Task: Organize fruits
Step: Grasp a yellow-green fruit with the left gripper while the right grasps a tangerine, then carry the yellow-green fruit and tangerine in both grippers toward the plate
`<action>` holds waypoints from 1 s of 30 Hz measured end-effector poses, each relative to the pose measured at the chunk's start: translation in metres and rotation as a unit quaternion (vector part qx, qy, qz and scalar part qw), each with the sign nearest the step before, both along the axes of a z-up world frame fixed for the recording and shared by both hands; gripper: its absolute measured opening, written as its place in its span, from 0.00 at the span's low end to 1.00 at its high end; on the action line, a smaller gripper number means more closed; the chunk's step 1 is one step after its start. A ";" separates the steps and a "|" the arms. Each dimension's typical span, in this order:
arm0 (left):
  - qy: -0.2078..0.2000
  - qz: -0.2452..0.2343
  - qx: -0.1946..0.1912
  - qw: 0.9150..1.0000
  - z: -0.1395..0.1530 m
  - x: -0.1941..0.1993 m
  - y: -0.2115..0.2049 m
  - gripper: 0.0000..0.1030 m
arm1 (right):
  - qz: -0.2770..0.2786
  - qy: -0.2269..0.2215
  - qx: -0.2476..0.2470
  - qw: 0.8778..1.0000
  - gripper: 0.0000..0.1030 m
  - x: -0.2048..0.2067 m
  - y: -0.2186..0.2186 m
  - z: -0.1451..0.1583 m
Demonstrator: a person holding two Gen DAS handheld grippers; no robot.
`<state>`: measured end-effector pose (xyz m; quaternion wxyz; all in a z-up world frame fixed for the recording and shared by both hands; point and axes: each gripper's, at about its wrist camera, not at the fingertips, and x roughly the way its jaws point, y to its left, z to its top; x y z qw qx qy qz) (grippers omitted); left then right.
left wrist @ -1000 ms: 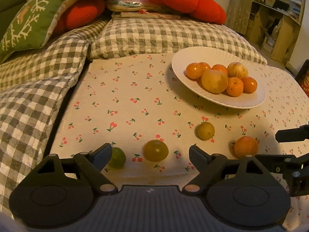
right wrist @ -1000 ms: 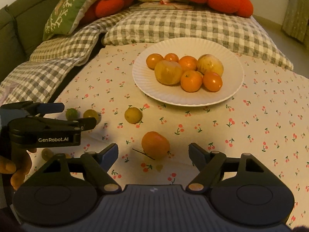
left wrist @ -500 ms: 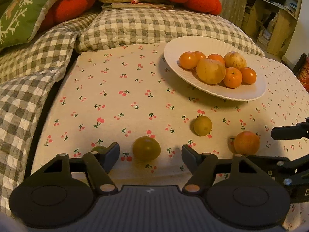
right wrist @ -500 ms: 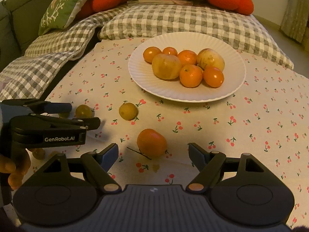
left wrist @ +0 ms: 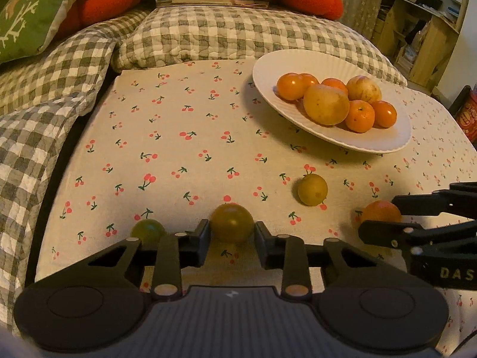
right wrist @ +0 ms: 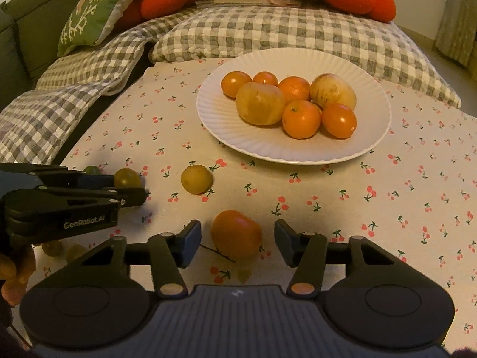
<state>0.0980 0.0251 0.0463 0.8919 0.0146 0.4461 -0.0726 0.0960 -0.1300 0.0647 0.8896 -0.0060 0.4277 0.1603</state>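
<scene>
We are closing the left hand-held gripper (left wrist: pixel 231 234), its pads pressing a green-yellow fruit (left wrist: pixel 232 222) on the cherry-print counter (left wrist: pixel 179 149). We are closing the right hand-held gripper (right wrist: pixel 237 240) around an orange fruit (right wrist: pixel 237 232), pads apart from it. Beyond is sitting the white plate (right wrist: pixel 226 137) of fruit.

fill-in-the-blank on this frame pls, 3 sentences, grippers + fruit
1. The left gripper is closing on a ____ fruit.
2. The orange fruit between the right gripper's closing jaws lies on the ____.
3. The plate holds ____ fruits.

Missing words: green; tablecloth; seven
</scene>
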 end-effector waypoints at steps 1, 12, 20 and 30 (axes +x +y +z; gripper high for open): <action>0.000 0.000 0.000 1.000 0.000 0.000 0.000 0.24 | 0.000 0.000 0.001 1.000 0.44 0.001 0.000 0.000; -0.001 0.000 -0.005 1.000 0.001 0.000 0.000 0.24 | -0.014 0.008 0.020 1.000 0.32 0.004 -0.001 -0.001; -0.004 0.001 -0.009 1.000 0.002 -0.001 0.000 0.24 | -0.022 0.007 0.023 0.999 0.32 0.002 -0.002 0.001; -0.011 0.004 -0.015 1.000 0.005 -0.003 0.000 0.23 | -0.023 0.003 0.035 0.999 0.32 0.000 -0.002 0.005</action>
